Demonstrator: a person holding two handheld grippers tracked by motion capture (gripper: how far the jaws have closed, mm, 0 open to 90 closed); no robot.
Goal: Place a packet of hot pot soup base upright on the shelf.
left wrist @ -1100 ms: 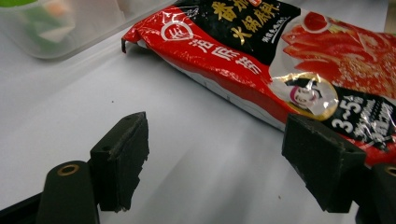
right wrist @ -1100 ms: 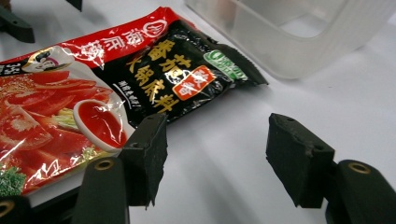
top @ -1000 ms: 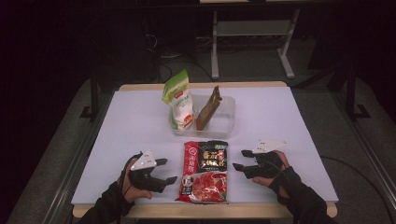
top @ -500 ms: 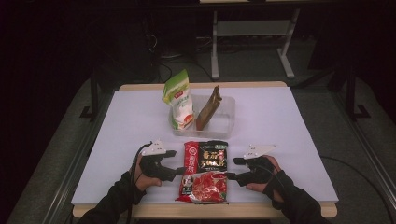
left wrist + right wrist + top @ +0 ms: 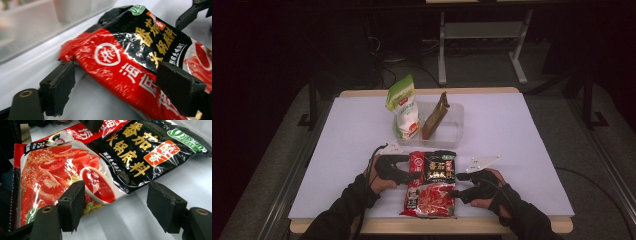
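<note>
the left gripper (image 5: 409, 175), at lower centre-left of the high view, has its jaws spread around the left long edge of the hot pot soup base packet (image 5: 430, 183); in the left gripper view one pad sits over the packet's red face at right and the other stands just off its crumpled corner at lower left, so nothing is pinched yet. the right gripper (image 5: 455, 193), at lower centre-right of the high view, is likewise spread, its jaws straddling the packet's right edge near the picture of the sauce bowl. the packet (image 5: 100, 162) lies flat on the white table (image 5: 522, 145), near the front edge, lower middle of the frame. beyond it, at upper centre, a clear plastic bin (image 5: 452, 131) holds a green-and-white snack bag (image 5: 404, 107) and a brown packet (image 5: 435, 116) standing upright. the step looks like approach for a two-sided grasp; the next move would call for both sets of jaws to close on the thin edges, then lift evenly
</note>
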